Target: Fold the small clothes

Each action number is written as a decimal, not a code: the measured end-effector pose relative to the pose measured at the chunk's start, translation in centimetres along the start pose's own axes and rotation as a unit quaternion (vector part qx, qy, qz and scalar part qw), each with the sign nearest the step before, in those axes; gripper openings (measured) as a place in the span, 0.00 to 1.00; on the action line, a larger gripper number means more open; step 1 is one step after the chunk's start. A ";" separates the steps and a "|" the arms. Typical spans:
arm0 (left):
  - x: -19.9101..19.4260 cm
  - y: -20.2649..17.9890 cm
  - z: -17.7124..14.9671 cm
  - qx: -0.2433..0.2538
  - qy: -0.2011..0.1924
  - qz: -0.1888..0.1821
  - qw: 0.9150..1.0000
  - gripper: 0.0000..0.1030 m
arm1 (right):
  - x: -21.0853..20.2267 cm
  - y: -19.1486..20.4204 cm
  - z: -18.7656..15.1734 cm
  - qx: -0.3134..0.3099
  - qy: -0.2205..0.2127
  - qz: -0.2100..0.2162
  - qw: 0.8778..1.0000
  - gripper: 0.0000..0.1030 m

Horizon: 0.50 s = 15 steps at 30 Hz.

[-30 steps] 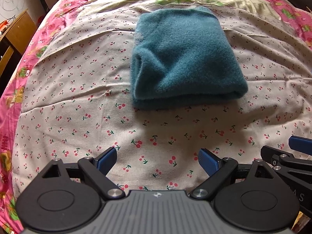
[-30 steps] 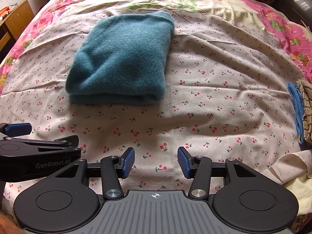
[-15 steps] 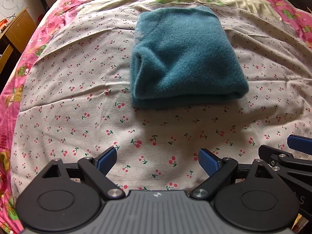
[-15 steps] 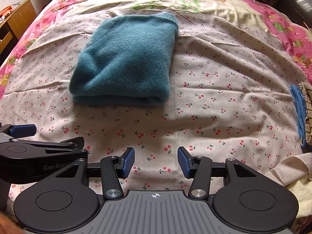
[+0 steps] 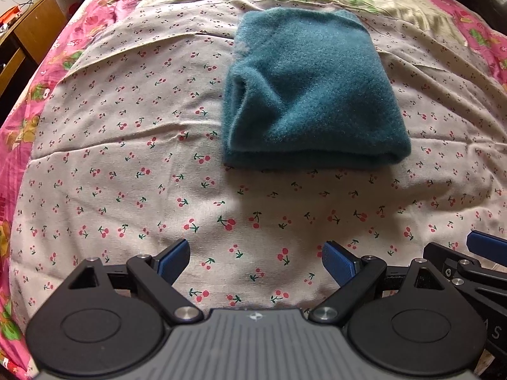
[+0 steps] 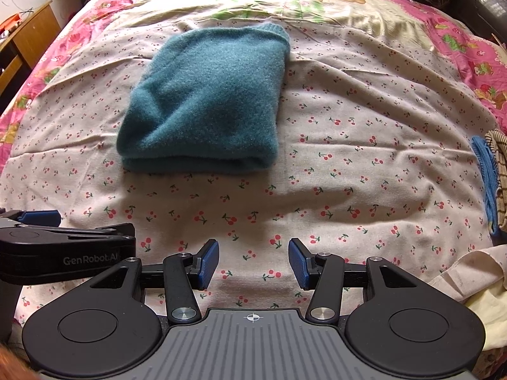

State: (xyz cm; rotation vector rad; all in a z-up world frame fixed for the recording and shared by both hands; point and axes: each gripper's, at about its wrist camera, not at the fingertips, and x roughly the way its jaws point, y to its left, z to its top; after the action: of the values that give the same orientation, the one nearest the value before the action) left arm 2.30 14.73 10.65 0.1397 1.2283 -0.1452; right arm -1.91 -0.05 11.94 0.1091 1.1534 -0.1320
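Observation:
A teal fuzzy garment [image 5: 310,95] lies folded into a thick rectangle on the cherry-print sheet [image 5: 126,164]; it also shows in the right wrist view [image 6: 209,104]. My left gripper [image 5: 256,261] is open and empty, held near the sheet well short of the garment's near edge. My right gripper [image 6: 253,262] is open and empty too, also short of the garment, which lies ahead and to its left. Each gripper's side shows at the edge of the other's view.
A pink floral bedspread [image 6: 469,50] borders the sheet. A wooden desk [image 5: 28,28] stands at the far left. A blue cloth [image 6: 484,171] and a striped cloth [image 6: 500,171] lie at the right edge, with cream fabric [image 6: 481,288] nearer.
Both grippers have drifted slightly back and to the left; the garment sits a little further right in both views. Jaws stay open. The garment has not moved.

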 end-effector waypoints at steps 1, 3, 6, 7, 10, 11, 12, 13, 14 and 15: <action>0.0 0.0 0.0 0.003 -0.001 0.003 1.000 0.97 | 0.0 0.0 0.0 0.000 -0.001 0.001 1.000 0.47; -0.1 0.0 -0.1 0.008 -0.004 0.007 1.000 0.97 | -0.1 0.1 -0.1 0.003 -0.002 0.003 1.000 0.47; -0.1 0.0 0.0 0.009 -0.006 0.005 1.000 0.97 | -0.1 0.1 -0.1 0.006 -0.001 0.005 1.000 0.47; -0.1 0.0 0.0 0.010 -0.006 0.005 1.000 0.97 | 0.0 0.1 -0.1 0.007 0.000 0.005 1.000 0.47; -0.2 -0.4 -0.1 0.019 -0.005 0.006 1.000 0.97 | 0.2 0.0 0.0 0.009 0.003 0.004 1.000 0.47; -0.2 -0.5 -0.1 0.023 -0.006 0.008 1.000 0.97 | 0.3 0.0 0.0 0.010 0.003 0.004 1.000 0.47; -0.2 -0.7 -0.1 0.026 -0.006 0.009 1.000 0.97 | 0.3 -0.1 -0.1 0.010 0.004 0.003 1.000 0.47; -0.2 -0.7 -0.2 0.029 -0.007 0.010 1.000 0.97 | 0.4 -0.1 0.0 0.011 0.005 0.003 1.000 0.47; -0.3 -0.9 -0.2 0.031 -0.007 0.010 0.999 0.97 | 0.4 -0.1 -0.1 0.010 0.006 0.003 1.000 0.47; -0.3 -0.9 -0.2 0.032 -0.007 0.010 0.999 0.97 | 0.5 -0.1 -0.1 0.010 0.006 0.003 1.000 0.47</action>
State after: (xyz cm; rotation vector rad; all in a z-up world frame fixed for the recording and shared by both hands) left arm 1.85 13.86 10.85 0.2068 1.2079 -0.1677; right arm -1.80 -0.16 11.47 0.1317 1.1644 -0.1383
